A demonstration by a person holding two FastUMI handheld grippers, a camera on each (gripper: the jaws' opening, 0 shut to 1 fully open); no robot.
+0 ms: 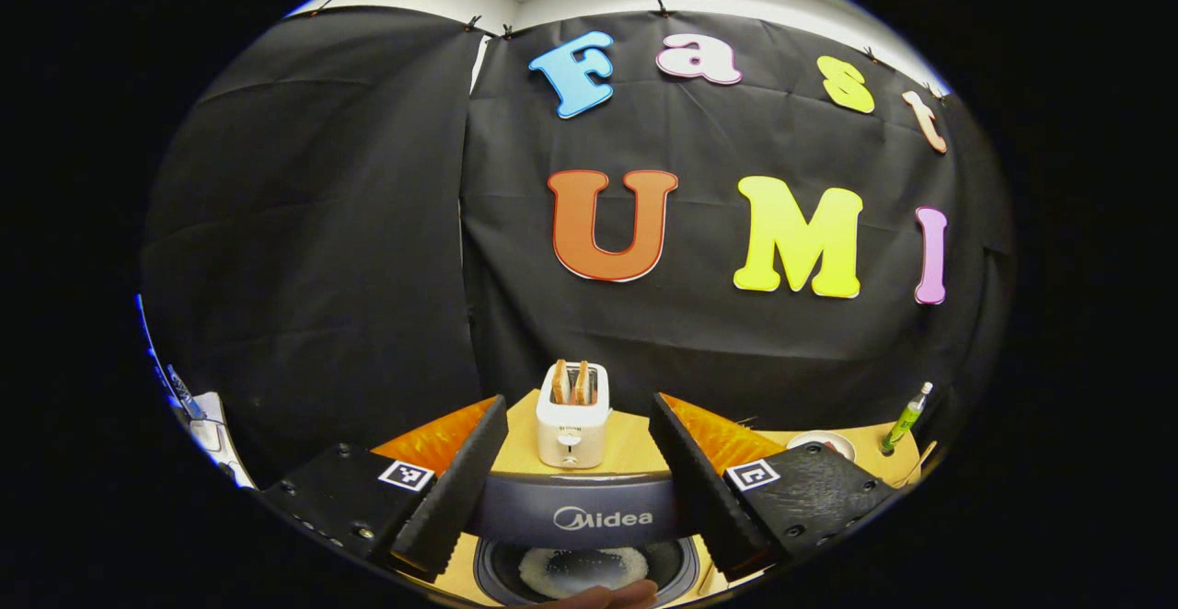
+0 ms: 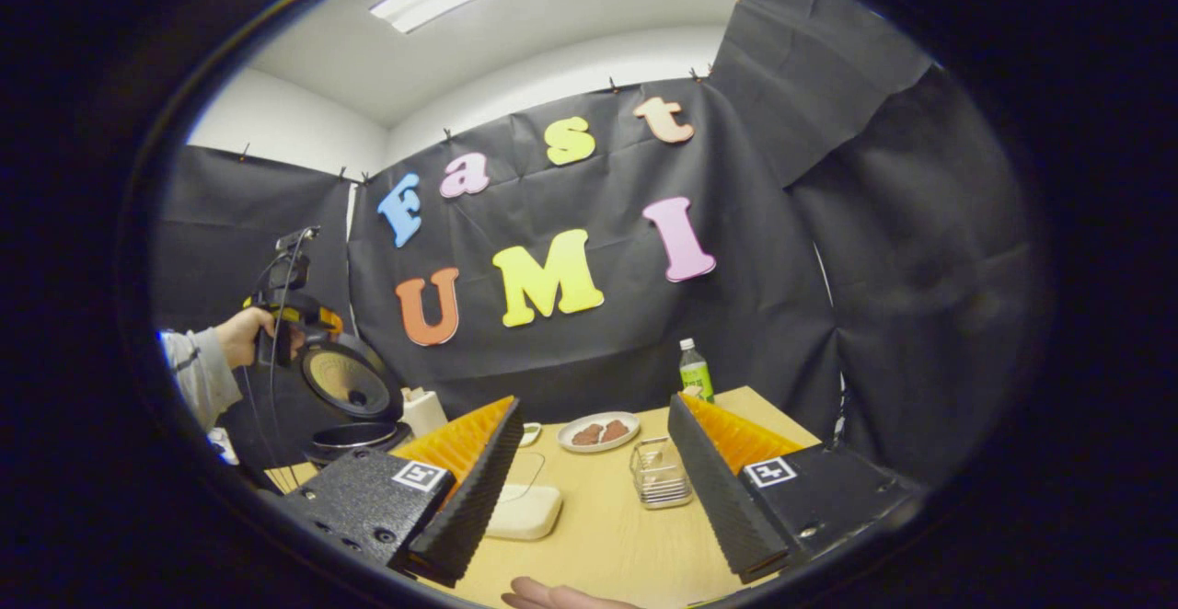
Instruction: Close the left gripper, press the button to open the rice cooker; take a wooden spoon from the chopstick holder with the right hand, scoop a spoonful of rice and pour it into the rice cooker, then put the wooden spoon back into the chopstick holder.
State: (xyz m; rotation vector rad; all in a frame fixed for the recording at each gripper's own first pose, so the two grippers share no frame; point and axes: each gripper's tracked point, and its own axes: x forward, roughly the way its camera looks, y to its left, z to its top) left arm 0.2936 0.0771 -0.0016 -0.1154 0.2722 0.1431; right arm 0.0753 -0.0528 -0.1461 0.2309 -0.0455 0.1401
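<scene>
In the left gripper view my left gripper (image 1: pixel 578 405) is open over the rice cooker. Its dark lid (image 1: pixel 575 508) stands up and the inner pot (image 1: pixel 676 565) holds a patch of white rice (image 1: pixel 571 568). A pale rounded tip (image 1: pixel 603 596) pokes in at the bottom edge; I cannot tell what it is. In the right gripper view my right gripper (image 2: pixel 595 402) is open with nothing between its fingers. The wire chopstick holder (image 2: pixel 661 473) stands just ahead on the table. At far left a hand holds the left gripper (image 2: pixel 281 315) above the open rice cooker (image 2: pixel 354 388).
A white toaster (image 1: pixel 572 411) with bread stands behind the cooker. On the wooden table (image 2: pixel 607 526) are a plate of brown food (image 2: pixel 598 431), a green bottle (image 2: pixel 697 374) and a flat white block (image 2: pixel 525 510). Another pale tip (image 2: pixel 552 596) shows at the bottom edge.
</scene>
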